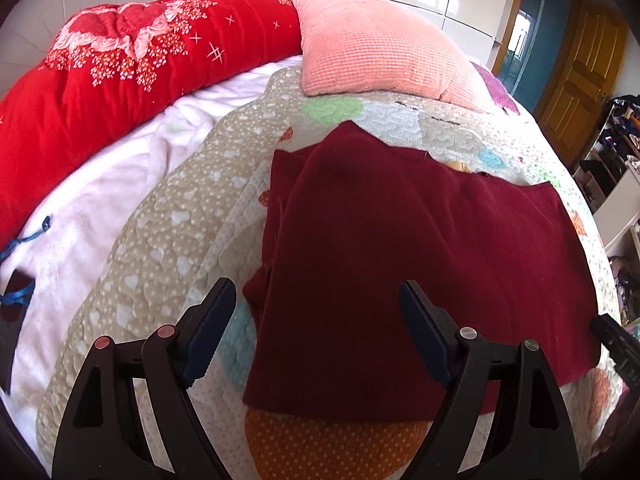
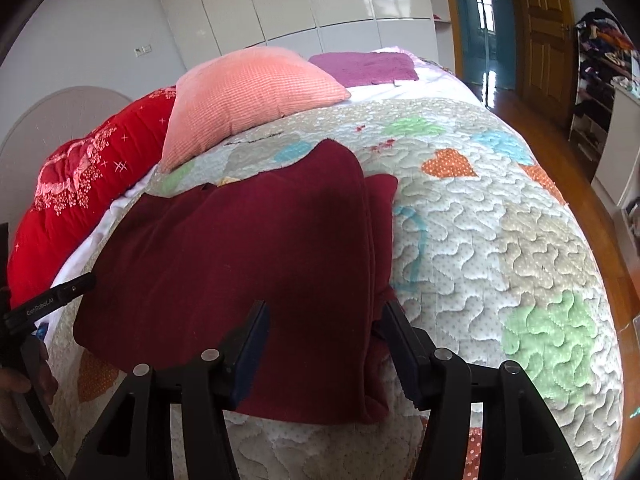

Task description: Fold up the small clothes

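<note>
Grippers both gape, holding nothing: left gripper (image 1: pixel 316 320) and right gripper (image 2: pixel 324 340) should pinch the maroon garment (image 1: pixel 420 248) near corners (apparently already folded once), lifting evenly

The right gripper (image 2: pixel 322 320) hangs with jaws spread over the folded maroon garment (image 2: pixel 240 256) lying on the heart-patterned quilt (image 2: pixel 500 240).

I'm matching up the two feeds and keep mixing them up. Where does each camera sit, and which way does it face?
Left wrist: on the left gripper, open above the maroon garment's left edge, facing the red quilt.
Right wrist: on the right gripper, open at the garment's right folded edge, facing the wardrobe.
Shared: garment, pink pillow, patchwork quilt.
</note>
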A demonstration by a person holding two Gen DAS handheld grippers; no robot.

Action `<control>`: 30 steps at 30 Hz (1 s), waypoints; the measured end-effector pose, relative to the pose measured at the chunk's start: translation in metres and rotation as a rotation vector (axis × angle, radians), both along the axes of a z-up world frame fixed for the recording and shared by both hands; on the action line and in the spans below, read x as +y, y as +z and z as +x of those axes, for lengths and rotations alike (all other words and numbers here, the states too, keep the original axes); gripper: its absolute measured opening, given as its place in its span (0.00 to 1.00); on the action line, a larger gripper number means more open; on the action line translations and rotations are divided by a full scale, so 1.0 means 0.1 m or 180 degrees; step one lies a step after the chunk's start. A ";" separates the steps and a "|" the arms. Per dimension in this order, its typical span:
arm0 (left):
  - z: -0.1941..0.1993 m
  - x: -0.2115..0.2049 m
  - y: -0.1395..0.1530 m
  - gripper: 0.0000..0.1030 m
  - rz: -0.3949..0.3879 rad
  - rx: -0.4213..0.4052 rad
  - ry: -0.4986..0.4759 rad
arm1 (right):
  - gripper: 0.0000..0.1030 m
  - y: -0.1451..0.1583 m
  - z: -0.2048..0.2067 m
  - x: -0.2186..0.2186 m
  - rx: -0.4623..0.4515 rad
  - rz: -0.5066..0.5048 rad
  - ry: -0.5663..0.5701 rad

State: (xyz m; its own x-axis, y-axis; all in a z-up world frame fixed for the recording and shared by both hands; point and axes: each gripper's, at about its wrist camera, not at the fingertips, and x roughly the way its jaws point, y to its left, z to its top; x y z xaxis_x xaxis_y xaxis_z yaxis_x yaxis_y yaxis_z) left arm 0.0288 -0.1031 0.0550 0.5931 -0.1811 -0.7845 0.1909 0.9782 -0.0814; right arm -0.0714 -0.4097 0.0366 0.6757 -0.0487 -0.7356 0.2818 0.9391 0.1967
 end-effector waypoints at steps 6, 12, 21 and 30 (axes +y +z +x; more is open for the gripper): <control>-0.01 0.13 -0.10 0.81 -0.0098 0.0155 0.0103 | 0.54 -0.23 0.00 -0.05 0.0257 0.0069 -0.0047; 0.01 0.26 -0.18 0.81 -0.0276 0.0204 0.0193 | 0.64 -0.24 -0.06 -0.13 0.0134 0.0162 -0.0105; 0.31 0.45 -0.42 0.89 -0.0718 0.0466 0.0330 | 0.77 -0.25 0.22 -0.32 0.0035 0.0195 -0.0158; 0.42 0.16 -0.36 0.48 -0.0593 0.0405 -0.0033 | 0.34 -0.35 0.60 -0.43 -0.0074 0.0588 -0.0073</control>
